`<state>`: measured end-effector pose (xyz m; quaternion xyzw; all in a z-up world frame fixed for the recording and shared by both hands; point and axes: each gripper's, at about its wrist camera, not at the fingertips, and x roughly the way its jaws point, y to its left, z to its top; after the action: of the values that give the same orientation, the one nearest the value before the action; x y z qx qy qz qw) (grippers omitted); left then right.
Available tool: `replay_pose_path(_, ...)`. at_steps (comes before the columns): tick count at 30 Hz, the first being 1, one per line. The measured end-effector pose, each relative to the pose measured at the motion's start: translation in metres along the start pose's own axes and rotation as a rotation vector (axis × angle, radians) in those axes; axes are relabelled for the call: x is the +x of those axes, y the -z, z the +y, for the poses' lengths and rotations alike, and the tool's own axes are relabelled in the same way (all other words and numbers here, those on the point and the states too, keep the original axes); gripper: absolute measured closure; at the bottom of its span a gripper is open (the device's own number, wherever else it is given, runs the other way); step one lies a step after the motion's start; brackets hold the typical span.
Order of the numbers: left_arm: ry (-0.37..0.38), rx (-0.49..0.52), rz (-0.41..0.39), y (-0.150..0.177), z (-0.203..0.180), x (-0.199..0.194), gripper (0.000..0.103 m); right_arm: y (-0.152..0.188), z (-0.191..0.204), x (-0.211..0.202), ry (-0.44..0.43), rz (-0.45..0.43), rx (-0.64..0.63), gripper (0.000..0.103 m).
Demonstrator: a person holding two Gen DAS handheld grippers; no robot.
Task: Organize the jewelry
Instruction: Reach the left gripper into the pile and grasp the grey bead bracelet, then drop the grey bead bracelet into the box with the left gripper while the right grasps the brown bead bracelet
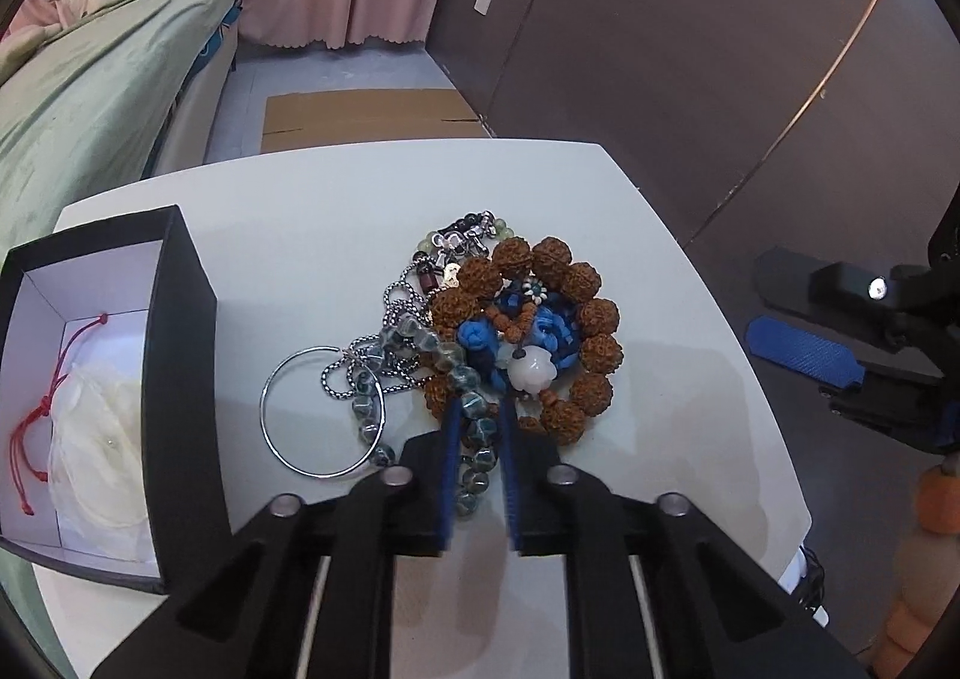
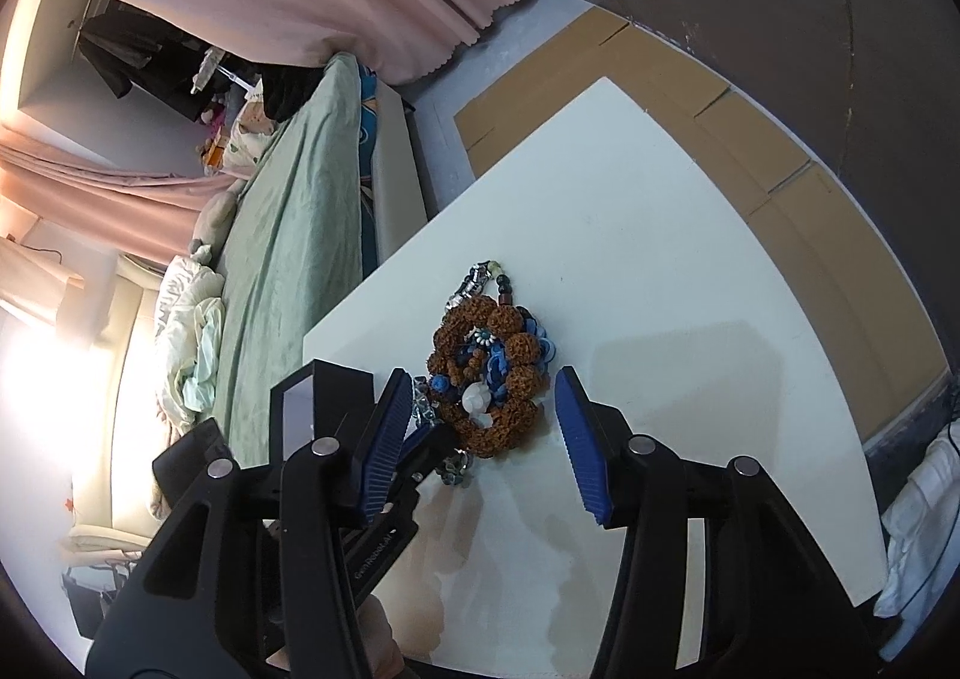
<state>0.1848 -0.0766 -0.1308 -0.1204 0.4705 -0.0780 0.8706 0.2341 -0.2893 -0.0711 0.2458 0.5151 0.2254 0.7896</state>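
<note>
- The left gripper [image 1: 478,427] is down low at the 6 o'clock side of the jewelry pile. Its blue padded fingers [image 1: 451,451] are nearly closed around a string of grey-green glass beads [image 1: 477,442]. It looks like it is pinching that string so it can pull it free.
- The pile sits in the middle of the white surface [image 1: 336,235]. The beads are tangled with a chunky brown seed bracelet [image 1: 585,319], a blue knotted cord with a white stone charm [image 1: 531,364], a thin silver hoop [image 1: 282,415] and a silver chain [image 1: 399,298].
- The black box with a white inside [image 1: 180,319] waits at 9 o'clock. It already holds a white pouch with a red string [image 1: 90,409]. It is probably where sorted pieces go.
- The right gripper [image 2: 486,439] hangs above the pile, its fingers spread wide and holding nothing. It may be ready to hold the rest down.
</note>
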Motion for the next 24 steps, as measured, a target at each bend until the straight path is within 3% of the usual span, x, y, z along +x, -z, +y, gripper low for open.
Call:
replay_pose_path(19, 0.072, -0.048, -0.143, -0.014, 0.018, -0.068, 0.095, -0.001, 0.006, 0.052, 0.090, 0.074, -0.019, 0.054)
replay_pose_path(22, 0.088, -0.059, -0.160, -0.015, 0.023, -0.078, 0.095, -0.002, 0.004, 0.061, 0.111, 0.086, -0.016, 0.055)
replay_pose_path(24, 0.097, -0.065, -0.170, -0.017, 0.024, -0.084, 0.095, -0.001, 0.005, 0.066, 0.115, 0.092, -0.016, 0.062)
